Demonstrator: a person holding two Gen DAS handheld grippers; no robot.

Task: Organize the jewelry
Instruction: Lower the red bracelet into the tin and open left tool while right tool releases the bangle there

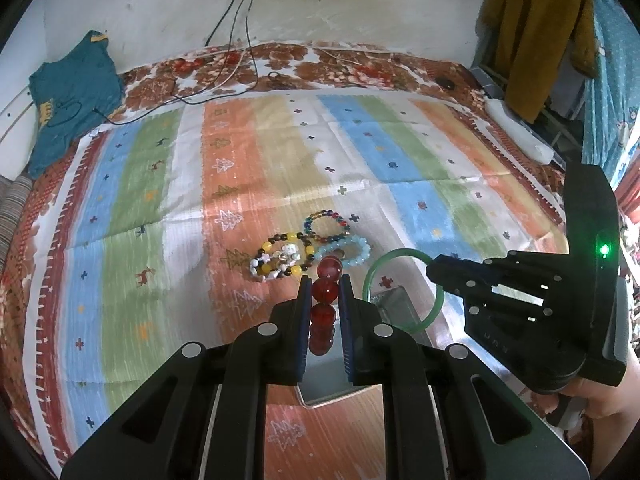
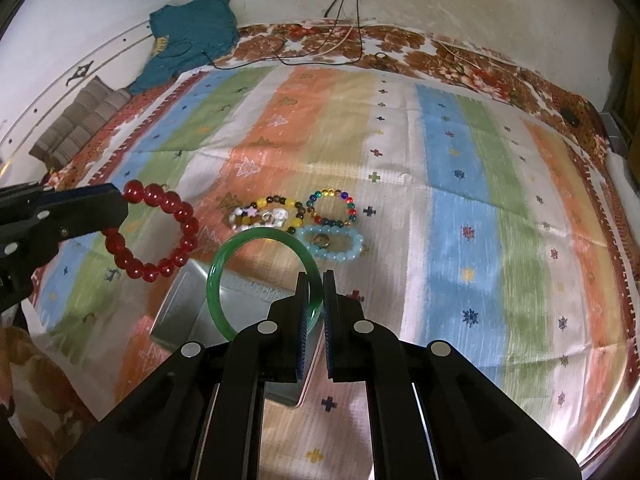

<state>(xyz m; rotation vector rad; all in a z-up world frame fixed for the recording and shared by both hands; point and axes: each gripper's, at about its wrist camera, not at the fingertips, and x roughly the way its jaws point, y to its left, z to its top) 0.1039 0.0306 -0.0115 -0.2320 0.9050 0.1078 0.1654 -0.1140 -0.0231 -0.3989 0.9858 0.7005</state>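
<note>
Left wrist view: the left hand-held gripper [image 1: 325, 280] is clamping a red bead bracelet [image 1: 325, 308] above a metal tin [image 1: 394, 300] on the bed's striped cloth [image 1: 248, 152].

Right wrist view: the right hand-held gripper [image 2: 316, 280] is pinching a green bangle [image 2: 256, 280] over the tin [image 2: 188, 304], near three beaded bracelets [image 2: 304, 220] lying on the cloth.

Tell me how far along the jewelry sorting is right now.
Nothing looks stowed yet. In hand: the left claw is shut on the red bead bracelet, the right claw on the green bangle, both above the metal tin. Left on the striped cloth: the yellow-and-white bracelet, multicolored bracelet and pale blue bracelet.
</note>
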